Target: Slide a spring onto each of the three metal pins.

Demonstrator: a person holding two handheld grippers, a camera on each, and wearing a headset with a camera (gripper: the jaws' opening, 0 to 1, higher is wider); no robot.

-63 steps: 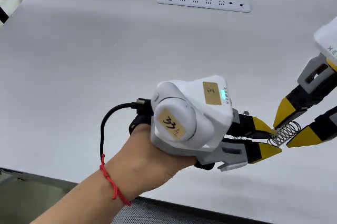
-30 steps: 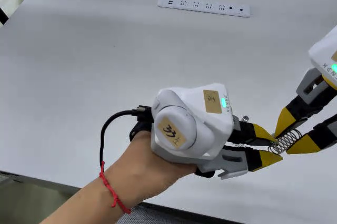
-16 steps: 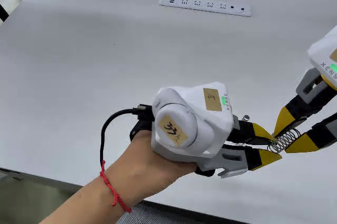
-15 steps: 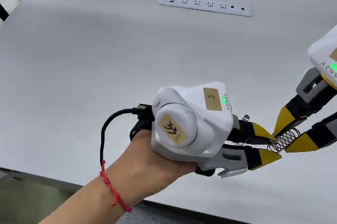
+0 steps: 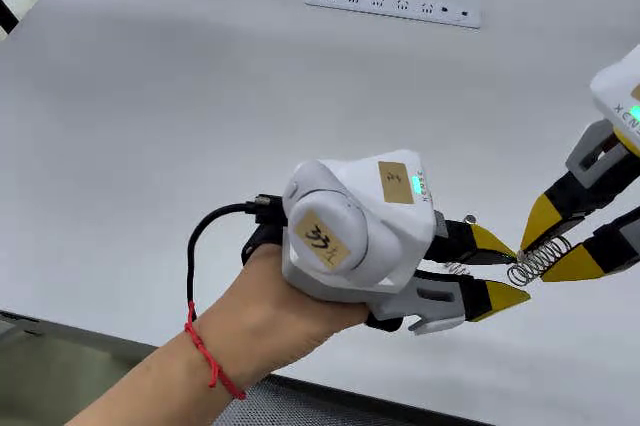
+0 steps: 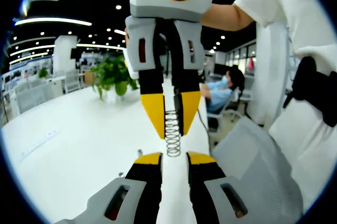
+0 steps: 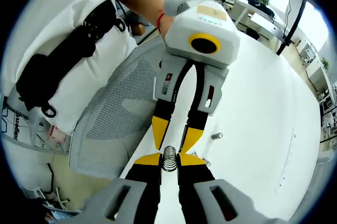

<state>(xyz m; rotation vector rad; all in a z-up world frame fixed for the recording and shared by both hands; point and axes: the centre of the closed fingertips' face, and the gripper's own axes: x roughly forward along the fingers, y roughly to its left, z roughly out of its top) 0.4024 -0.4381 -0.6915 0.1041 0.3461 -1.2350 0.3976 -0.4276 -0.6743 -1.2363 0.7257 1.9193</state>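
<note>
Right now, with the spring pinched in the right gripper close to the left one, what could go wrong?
1. The right gripper grips the spring with part of it past the tips, near the table front edge; a slip could send it to the floor.
2. The left gripper has its jaws apart, no pin visible between them; a pin lies loose on the table.

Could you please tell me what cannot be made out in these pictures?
Pin count: in the right gripper view one pin is tiny, and the left gripper covers table in the head view.
The spring top: hidden between the right tongs, left gripper view.
The power strip markings: too small, head view.
</note>
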